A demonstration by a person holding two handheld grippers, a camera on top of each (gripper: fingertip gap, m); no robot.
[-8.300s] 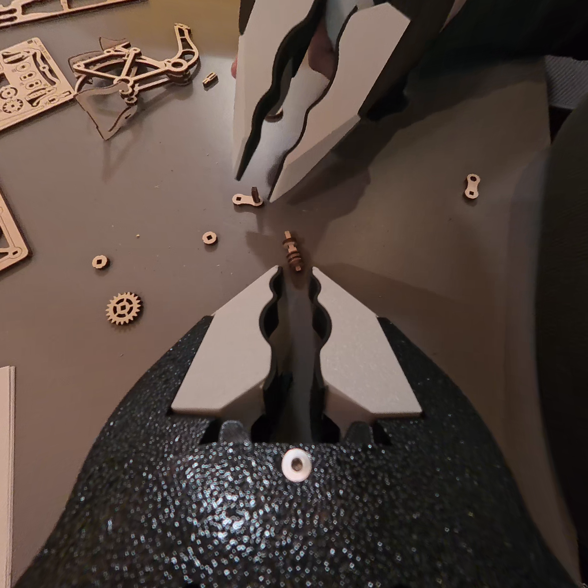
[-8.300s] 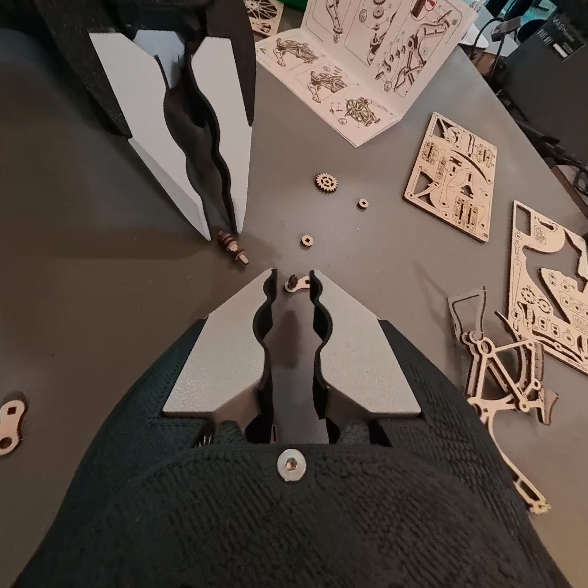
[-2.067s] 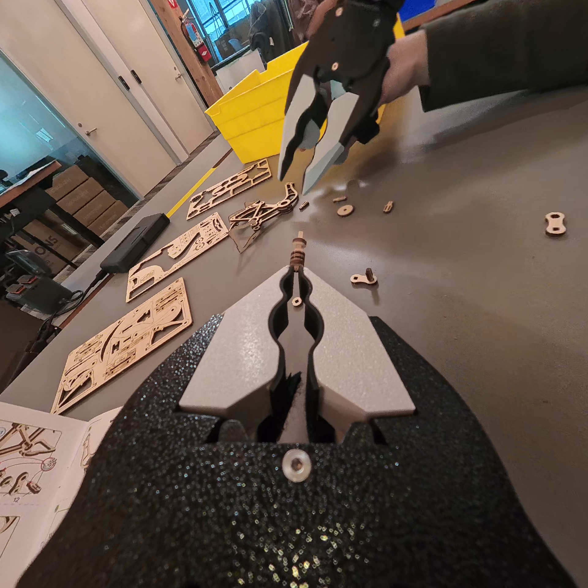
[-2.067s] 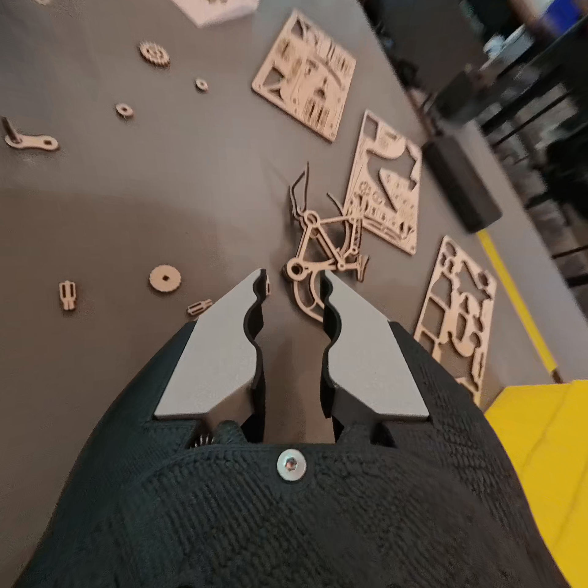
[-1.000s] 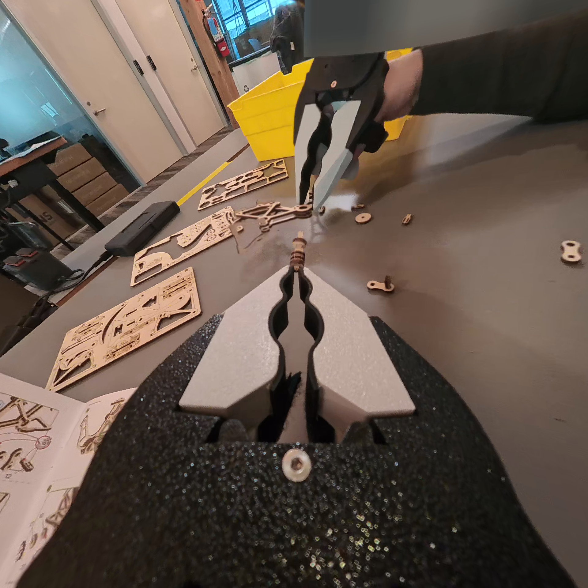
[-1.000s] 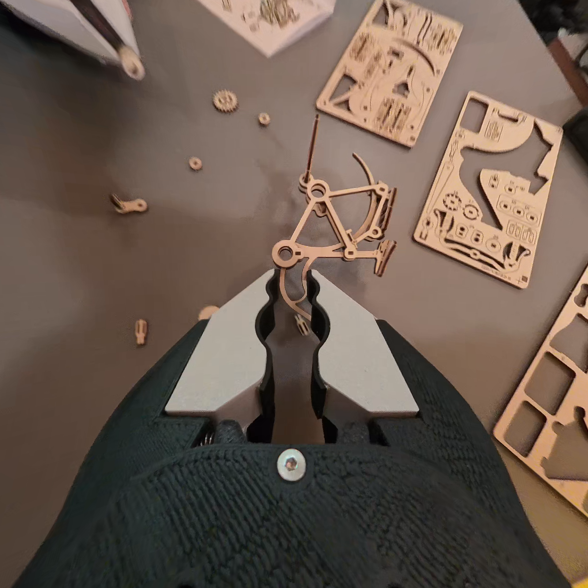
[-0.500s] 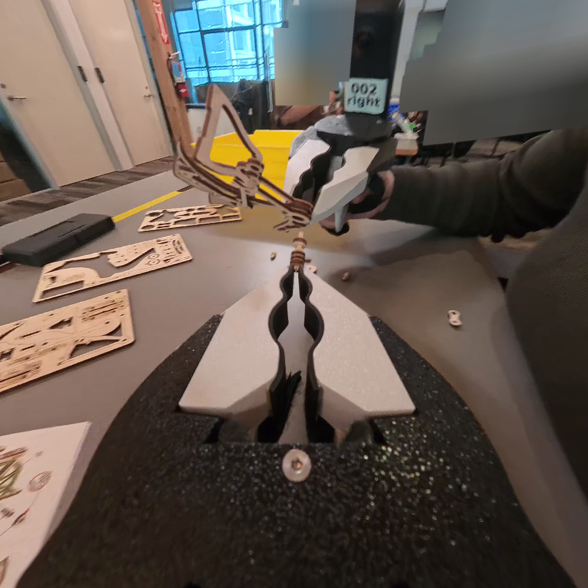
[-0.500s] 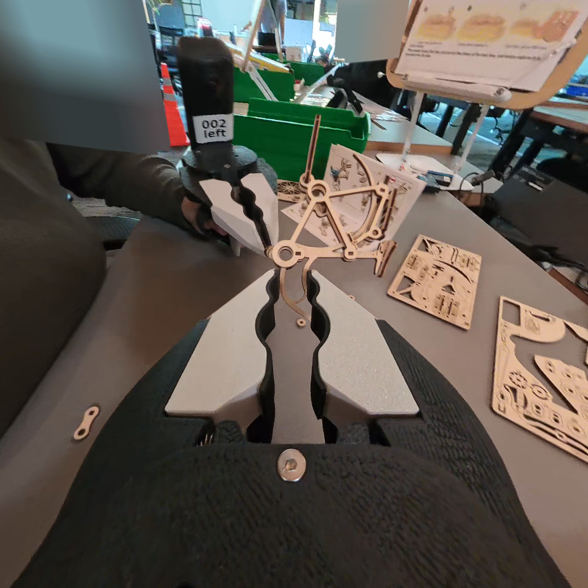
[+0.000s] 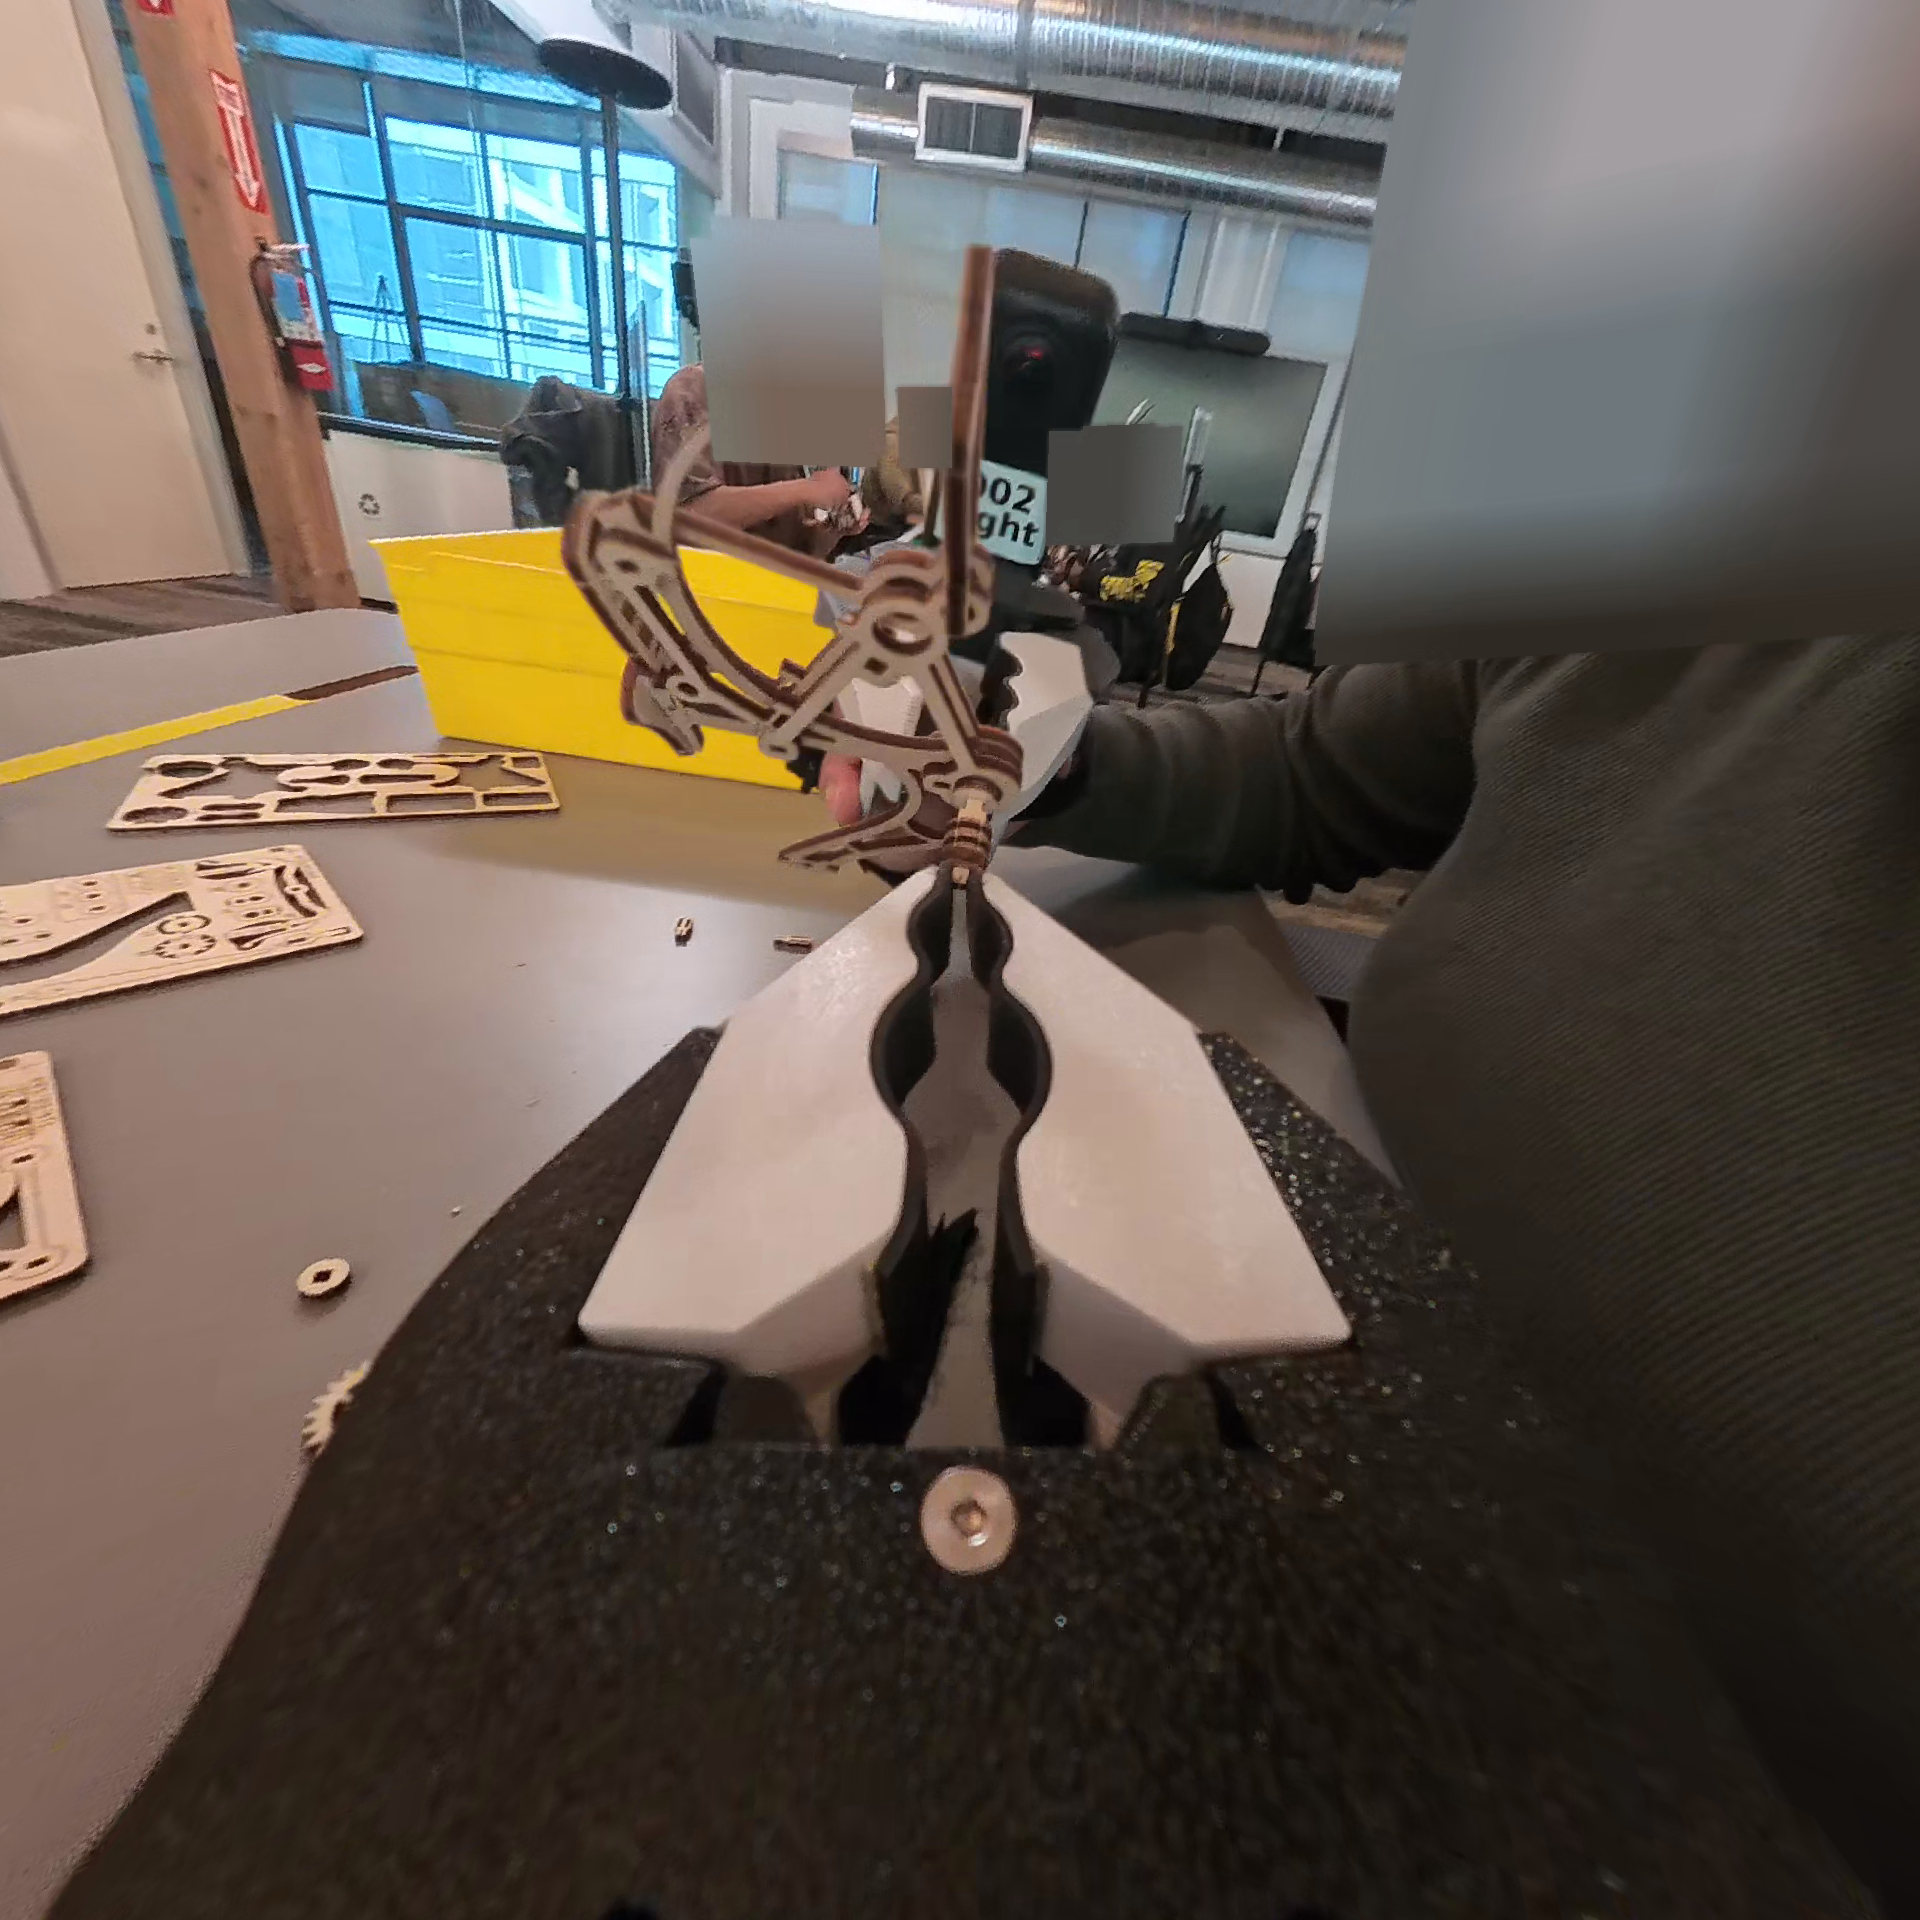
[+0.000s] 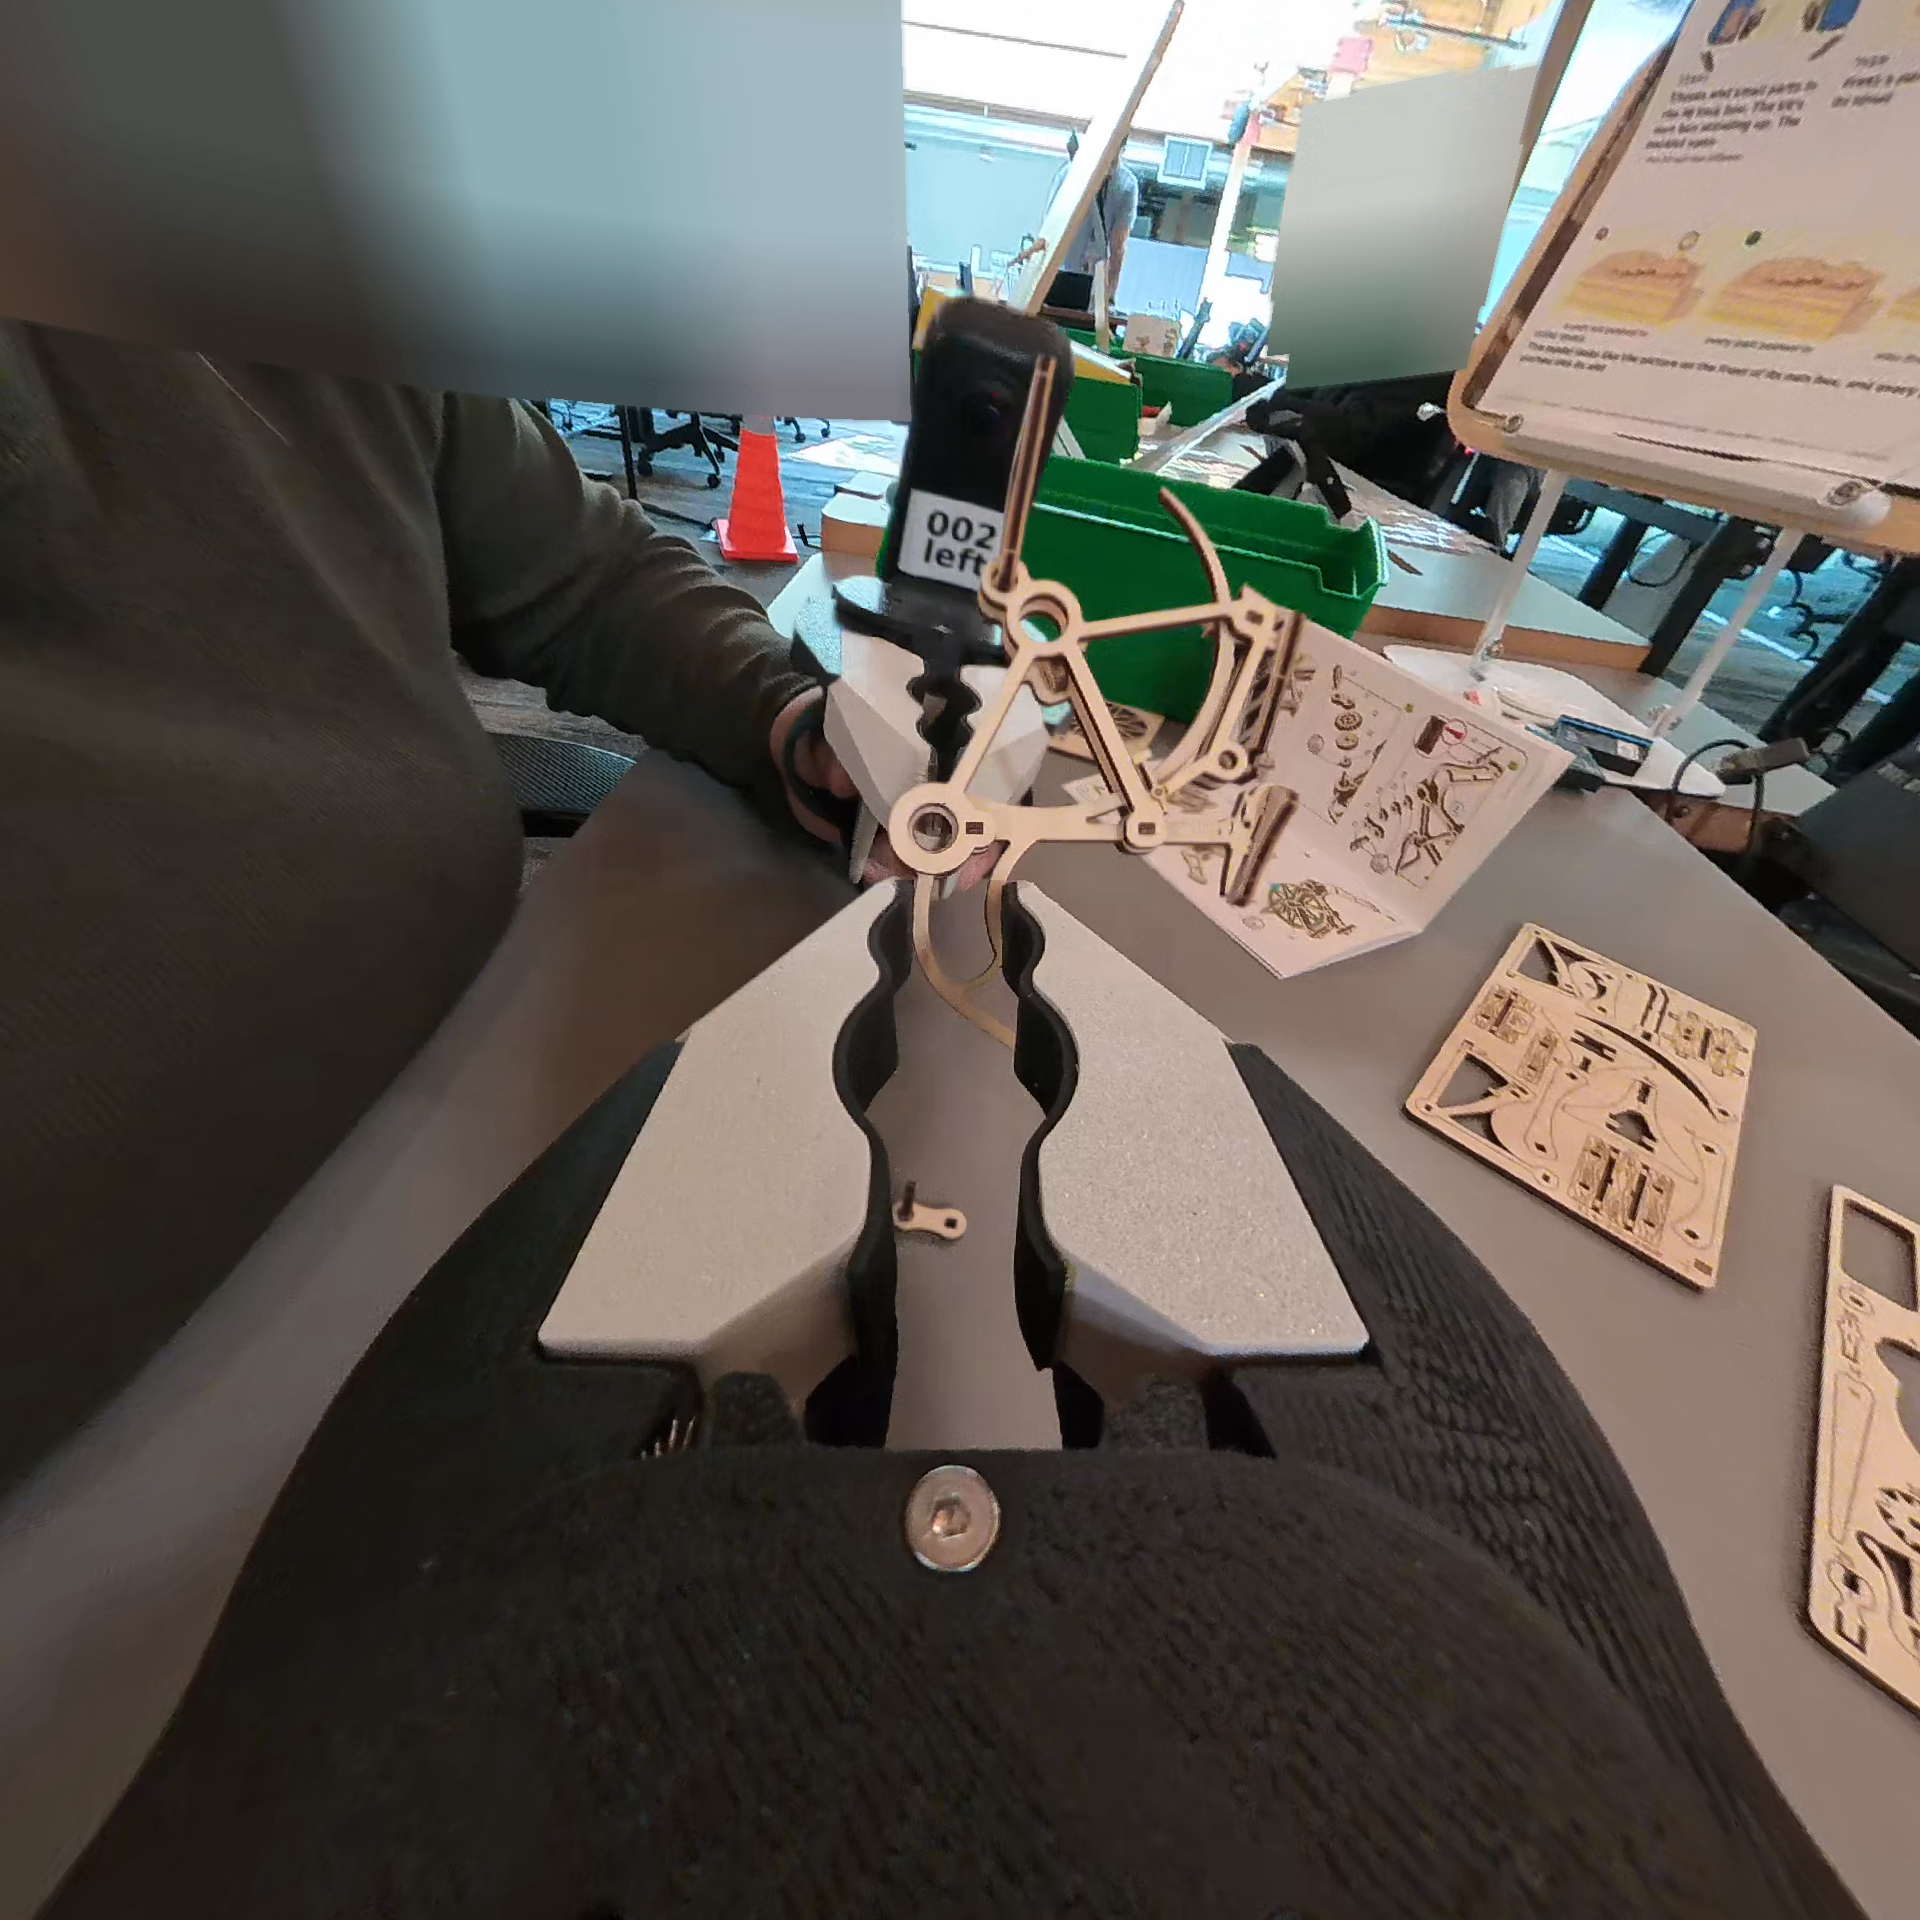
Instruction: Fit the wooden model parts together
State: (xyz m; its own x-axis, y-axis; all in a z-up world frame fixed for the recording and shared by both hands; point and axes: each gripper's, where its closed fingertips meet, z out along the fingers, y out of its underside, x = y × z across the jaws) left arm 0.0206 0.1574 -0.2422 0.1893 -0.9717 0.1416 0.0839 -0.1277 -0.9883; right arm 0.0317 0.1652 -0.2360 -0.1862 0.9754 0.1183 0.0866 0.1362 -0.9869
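Above scattered wooden sheets (image 10: 1584,1103), left gripper (image 9: 957,896) pinches pin (image 9: 968,828), right gripper (image 10: 951,902) clamps frame (image 10: 1101,727).

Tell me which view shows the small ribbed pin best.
Left wrist view: the ribbed pin stands clear at the left gripper tips, meeting the wooden frame. In the right wrist view the frame's ring hides it.

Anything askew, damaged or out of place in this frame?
Nothing looks damaged. Small loose wooden pieces lie scattered on the grey table, including a ring and a link piece, apart from the punched sheets. Normal clutter for this build.
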